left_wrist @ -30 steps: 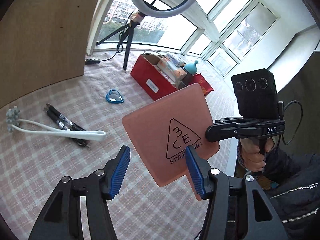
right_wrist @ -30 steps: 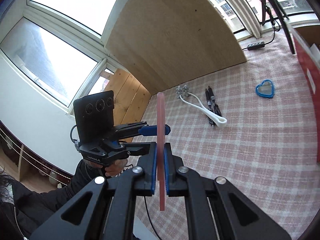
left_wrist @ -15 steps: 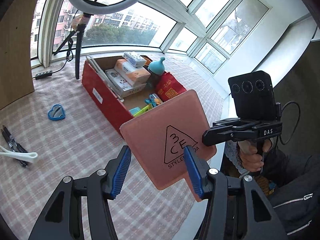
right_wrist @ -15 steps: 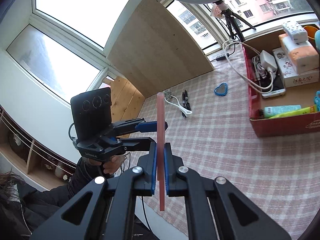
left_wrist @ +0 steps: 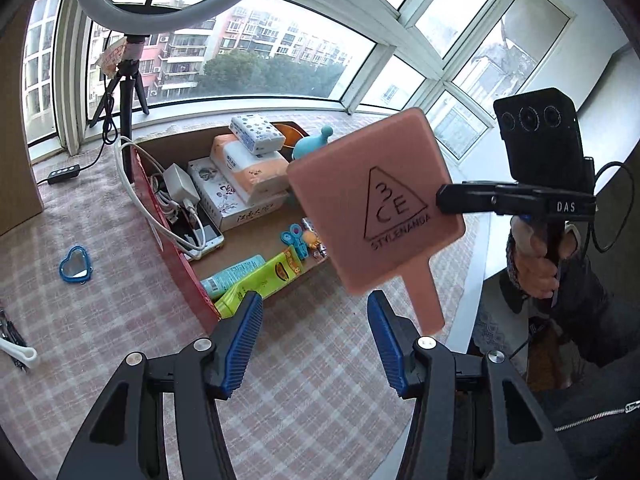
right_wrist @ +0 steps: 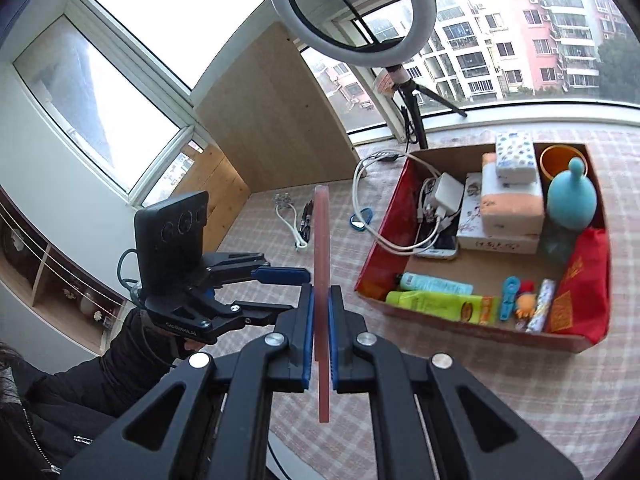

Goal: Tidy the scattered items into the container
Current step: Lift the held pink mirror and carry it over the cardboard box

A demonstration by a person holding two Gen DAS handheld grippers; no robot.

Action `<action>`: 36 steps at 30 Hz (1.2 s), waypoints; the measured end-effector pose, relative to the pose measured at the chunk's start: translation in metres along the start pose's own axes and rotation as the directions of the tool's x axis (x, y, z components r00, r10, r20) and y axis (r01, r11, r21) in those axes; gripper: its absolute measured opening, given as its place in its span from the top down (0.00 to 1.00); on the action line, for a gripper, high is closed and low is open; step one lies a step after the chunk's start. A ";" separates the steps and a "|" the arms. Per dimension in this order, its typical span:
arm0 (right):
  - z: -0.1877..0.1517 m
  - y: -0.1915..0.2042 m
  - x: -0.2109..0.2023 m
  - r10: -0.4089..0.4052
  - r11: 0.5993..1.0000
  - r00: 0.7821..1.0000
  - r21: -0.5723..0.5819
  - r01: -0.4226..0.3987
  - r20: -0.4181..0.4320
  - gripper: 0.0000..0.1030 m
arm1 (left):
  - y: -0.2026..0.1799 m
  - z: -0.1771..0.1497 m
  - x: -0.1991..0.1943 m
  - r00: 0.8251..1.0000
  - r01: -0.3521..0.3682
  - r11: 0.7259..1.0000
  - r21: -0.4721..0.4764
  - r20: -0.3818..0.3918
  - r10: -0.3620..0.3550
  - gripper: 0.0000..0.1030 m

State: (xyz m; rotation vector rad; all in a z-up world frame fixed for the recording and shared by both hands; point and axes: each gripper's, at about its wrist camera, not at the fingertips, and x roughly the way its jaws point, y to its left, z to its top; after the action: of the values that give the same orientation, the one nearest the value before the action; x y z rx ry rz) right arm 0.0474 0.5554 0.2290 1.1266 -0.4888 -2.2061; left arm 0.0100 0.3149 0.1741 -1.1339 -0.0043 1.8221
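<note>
With the right gripper [right_wrist: 319,334] jaws clamped on the flat pink square hand mirror [left_wrist: 374,210], held aloft beside the red cardboard box [right_wrist: 374,266], and left gripper [left_wrist: 314,338] jaws apart, lower it flat into the bare middle.

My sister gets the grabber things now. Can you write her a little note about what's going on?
Right tongs: shut on the pink hand mirror, held in the air near the red box.
Left tongs: open, holding nothing.
Already in the box: tissue packs, charger, tubes and more.
Still on the checked cloth: blue heart mirror, white massager, black pens.
Next, probably: put the pink mirror in the box, then fetch those.
</note>
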 end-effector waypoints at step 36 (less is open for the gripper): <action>0.047 -0.034 0.144 -0.213 0.768 0.825 -0.612 -0.190 -0.524 0.94 | 0.066 -0.018 -0.009 0.978 -0.202 0.933 -0.298 -0.016 0.206 0.50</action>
State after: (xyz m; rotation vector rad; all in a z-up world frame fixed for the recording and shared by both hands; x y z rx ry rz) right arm -0.0691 0.4877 0.1506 1.2856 0.5192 -1.6751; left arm -0.0237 0.2644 0.1407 -1.3728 -0.1831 2.0646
